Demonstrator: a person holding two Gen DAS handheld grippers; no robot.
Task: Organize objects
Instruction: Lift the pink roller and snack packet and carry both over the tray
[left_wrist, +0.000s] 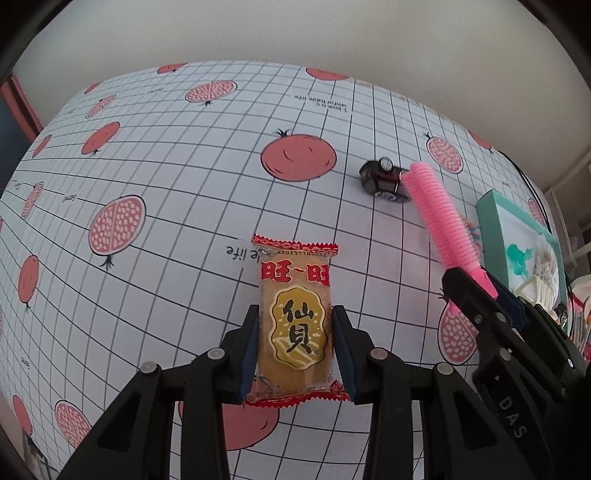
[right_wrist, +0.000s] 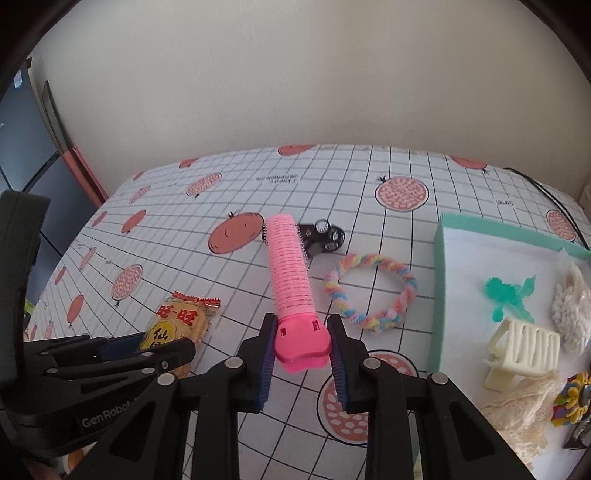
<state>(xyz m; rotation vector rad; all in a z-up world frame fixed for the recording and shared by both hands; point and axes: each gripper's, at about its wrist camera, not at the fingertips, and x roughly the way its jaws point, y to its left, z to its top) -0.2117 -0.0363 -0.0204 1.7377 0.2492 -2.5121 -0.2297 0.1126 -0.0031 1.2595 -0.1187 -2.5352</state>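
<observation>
Resting between the left gripper's (left_wrist: 295, 347) closed-in pads: rice cracker packet (left_wrist: 294, 321), above the gridded tablecloth (left_wrist: 184, 206). Right gripper (right_wrist: 302, 349): fingers pressed on pink hair roller (right_wrist: 290, 271) handle. Nearby: black toy car (right_wrist: 325, 236), pastel rope ring (right_wrist: 371, 295), teal tray (right_wrist: 441, 273).

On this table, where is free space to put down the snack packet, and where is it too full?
Free: the checked tablecloth left of the black toy car, far from the left claw gripping the orange rice-cracker packet. Crowded: the right side, with the pastel braided ring, the teal-rimmed tray and the pink hair roller in the right claw.
</observation>
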